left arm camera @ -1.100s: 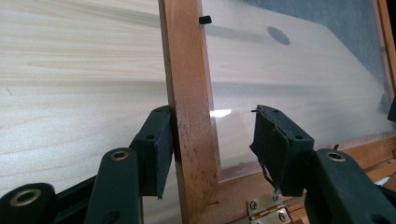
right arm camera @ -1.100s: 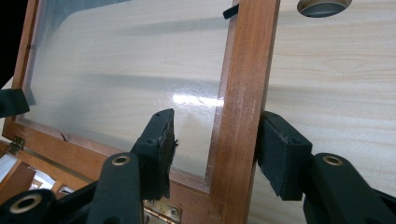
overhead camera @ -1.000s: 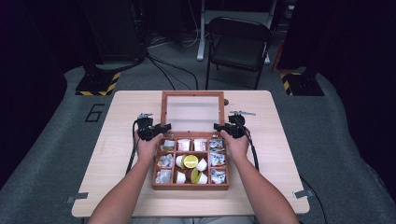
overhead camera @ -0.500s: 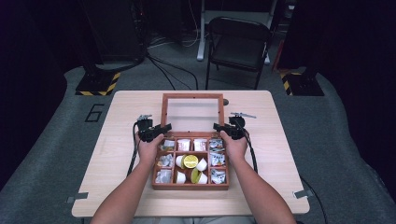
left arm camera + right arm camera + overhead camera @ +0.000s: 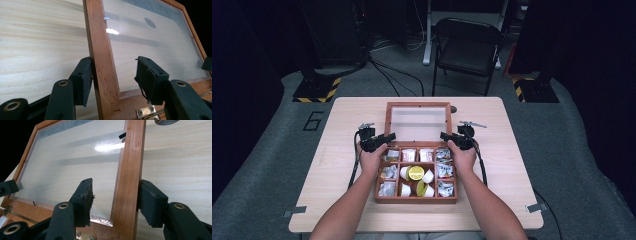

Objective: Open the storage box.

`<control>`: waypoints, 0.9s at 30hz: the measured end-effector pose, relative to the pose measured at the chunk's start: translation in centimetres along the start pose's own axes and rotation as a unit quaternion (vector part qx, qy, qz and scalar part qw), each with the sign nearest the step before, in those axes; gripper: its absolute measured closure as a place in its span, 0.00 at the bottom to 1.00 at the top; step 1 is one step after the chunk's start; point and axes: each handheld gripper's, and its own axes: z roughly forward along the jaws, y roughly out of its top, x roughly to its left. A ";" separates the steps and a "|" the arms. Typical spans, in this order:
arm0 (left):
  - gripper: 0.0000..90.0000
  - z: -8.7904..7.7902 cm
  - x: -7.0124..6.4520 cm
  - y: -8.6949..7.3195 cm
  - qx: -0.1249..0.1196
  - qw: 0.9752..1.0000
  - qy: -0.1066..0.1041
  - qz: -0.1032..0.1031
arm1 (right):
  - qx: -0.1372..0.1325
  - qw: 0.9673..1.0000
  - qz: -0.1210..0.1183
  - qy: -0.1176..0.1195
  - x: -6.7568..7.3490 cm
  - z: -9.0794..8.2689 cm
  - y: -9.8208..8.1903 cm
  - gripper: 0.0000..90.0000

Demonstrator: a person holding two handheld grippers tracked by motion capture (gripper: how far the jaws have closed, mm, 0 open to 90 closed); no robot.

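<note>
Dark room, grey floor (image 5: 272, 165), black folding chair (image 5: 467, 50).

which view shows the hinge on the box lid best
The left gripper view: a brass hinge with its screws sits close-up at the lid's bottom edge, between the jaws. The right gripper view shows hinge plates cut off by the frame edge. In the high view the hinges are too small to make out.
</note>
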 end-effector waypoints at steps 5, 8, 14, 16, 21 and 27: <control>0.53 -0.1 0.0 0.2 0.008 1.000 0.003 -0.001 | -0.002 1.000 0.003 0.001 0.1 0.1 0.0 0.52; 0.52 0.0 0.0 0.3 0.014 1.000 0.005 -0.001 | 0.001 1.000 0.007 0.001 0.0 0.2 0.1 0.52; 0.52 0.1 0.2 0.4 0.025 1.000 0.003 -0.004 | 0.005 1.000 0.016 0.004 -0.1 0.3 0.0 0.52; 0.52 0.1 0.2 0.4 0.025 1.000 0.002 -0.006 | 0.006 1.000 0.019 0.003 -0.2 0.3 0.0 0.52; 0.52 0.2 0.2 0.4 0.026 1.000 0.000 -0.010 | 0.007 1.000 0.024 0.002 -0.2 0.4 -0.1 0.52; 0.51 0.4 0.3 0.4 0.032 0.999 0.006 -0.018 | 0.012 0.999 0.038 0.005 -0.4 0.6 -0.2 0.52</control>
